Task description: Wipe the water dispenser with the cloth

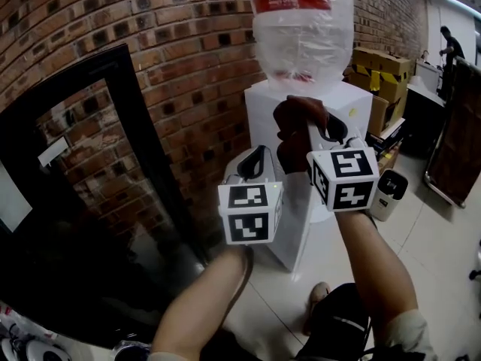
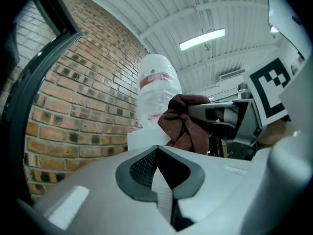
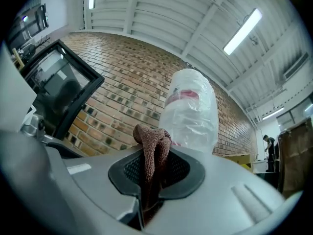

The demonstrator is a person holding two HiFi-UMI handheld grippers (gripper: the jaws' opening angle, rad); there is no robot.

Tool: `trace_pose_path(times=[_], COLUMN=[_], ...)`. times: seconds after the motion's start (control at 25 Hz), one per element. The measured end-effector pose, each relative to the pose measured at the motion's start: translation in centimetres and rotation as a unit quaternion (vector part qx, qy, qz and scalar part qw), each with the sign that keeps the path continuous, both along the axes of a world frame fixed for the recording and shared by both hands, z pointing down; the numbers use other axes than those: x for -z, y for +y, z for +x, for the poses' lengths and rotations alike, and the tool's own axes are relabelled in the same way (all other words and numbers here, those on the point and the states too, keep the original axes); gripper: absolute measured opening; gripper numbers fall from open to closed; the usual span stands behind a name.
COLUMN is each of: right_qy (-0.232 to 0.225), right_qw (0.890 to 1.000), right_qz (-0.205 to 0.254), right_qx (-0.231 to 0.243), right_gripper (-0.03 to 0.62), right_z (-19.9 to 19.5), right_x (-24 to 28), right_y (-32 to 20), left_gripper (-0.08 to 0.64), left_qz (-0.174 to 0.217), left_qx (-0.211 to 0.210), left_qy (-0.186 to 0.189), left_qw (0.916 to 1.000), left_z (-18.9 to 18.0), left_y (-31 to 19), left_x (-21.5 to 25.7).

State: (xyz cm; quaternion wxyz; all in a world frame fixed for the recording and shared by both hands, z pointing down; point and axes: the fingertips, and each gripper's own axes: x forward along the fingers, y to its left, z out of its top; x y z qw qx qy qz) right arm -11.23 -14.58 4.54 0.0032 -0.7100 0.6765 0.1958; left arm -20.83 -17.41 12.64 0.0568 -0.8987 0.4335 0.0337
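Brick wall backs the white water dispenser, clear bottle on top. Right tongs clench the brown cloth, raised before the dispenser's top. Left tongs, just beside, are pressed together, nothing between.

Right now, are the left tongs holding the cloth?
No, the brown cloth is pinched in the right tongs, while the left tongs are closed on nothing.
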Motion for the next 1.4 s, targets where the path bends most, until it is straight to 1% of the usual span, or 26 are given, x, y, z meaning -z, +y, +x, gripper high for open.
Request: trace_pose_path(times=[0.08,0.2,0.28,0.4,0.48,0.64,0.72,0.88,1.16,1.4], right_qy=[0.002,0.000,0.006,0.009,0.006,0.012,0.010,0.001,0.008,0.010], right_qw=[1.000,0.999,0.998,0.997,0.997,0.998,0.998,0.998,0.996,0.992], right_qz=[-0.002,-0.028,-0.046,-0.063,-0.067,-0.037,-0.029,-0.027,-0.065,-0.105], right_qx=[-0.010,-0.031,-0.042,-0.046,-0.045,-0.053,-0.057,-0.055,-0.059,-0.063], right_gripper=[0.056,0.055,0.057,0.055,0.055,0.055,0.055,0.055,0.055,0.055], right_z=[0.6,2.1,2.7,3.2,3.4,3.2,3.1,2.9,2.6,2.4], right_x=[1.6,2.9,2.7,1.1,-0.2,-1.7,-2.5,-4.1,-10.1,-15.0], right_y=[-0.3,-1.2,-1.6,-1.7,-1.5,-0.3,0.3,0.8,0.7,0.5], left_gripper=[0.000,0.000,0.000,0.000,0.000,0.000,0.000,0.000,0.000,0.000], left_qz=[0.009,0.017,0.018,0.012,0.004,-0.018,-0.031,-0.035,-0.036,-0.066], left_qx=[-0.001,-0.001,-0.003,-0.011,-0.016,-0.017,-0.016,-0.017,-0.014,-0.013], left_qy=[-0.004,-0.012,-0.014,-0.018,-0.021,-0.024,-0.027,-0.029,-0.034,-0.039], left_qw=[0.9999,0.9998,0.9997,0.9997,0.9997,0.9994,0.9990,0.9988,0.9987,0.9970], left_z=[0.4,1.3,1.9,2.9,3.5,4.0,4.1,4.0,4.0,3.9], left_y=[0.4,0.3,0.3,0.4,0.5,0.2,0.1,0.5,0.9,0.9], left_x=[1.4,2.9,3.3,2.9,2.1,-0.5,-2.0,-3.6,-6.6,-11.0])
